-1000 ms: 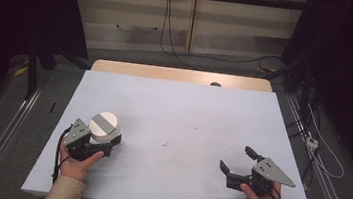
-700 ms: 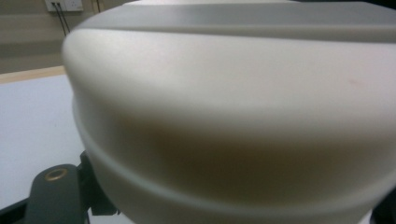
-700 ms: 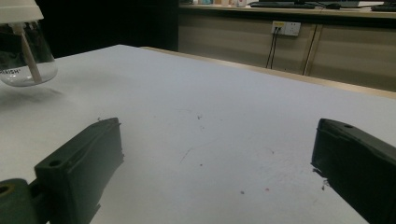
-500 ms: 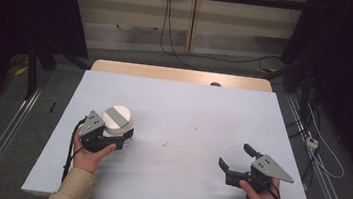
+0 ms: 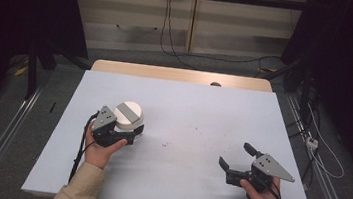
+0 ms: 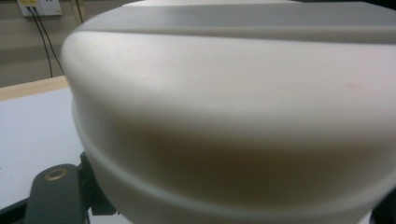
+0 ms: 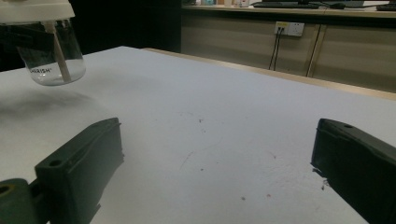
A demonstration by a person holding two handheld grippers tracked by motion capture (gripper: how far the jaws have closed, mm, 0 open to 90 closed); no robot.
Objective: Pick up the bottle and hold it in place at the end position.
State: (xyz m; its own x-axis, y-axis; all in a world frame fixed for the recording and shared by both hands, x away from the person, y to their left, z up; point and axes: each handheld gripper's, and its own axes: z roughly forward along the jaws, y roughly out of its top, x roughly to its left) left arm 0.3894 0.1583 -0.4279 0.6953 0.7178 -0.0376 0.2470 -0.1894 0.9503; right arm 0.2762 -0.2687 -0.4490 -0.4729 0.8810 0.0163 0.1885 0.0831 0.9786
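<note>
Above table, left gripper [image 5: 133, 134] jaws clamping jar [image 5: 128, 114]

Dim room; beige wall [image 5: 138, 19], perhaps paneled.

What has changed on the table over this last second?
The left claw, shut on the clear glass jar with a white lid, carried it toward the middle of the white table and farther from the person. The right claw stayed put, open.
</note>
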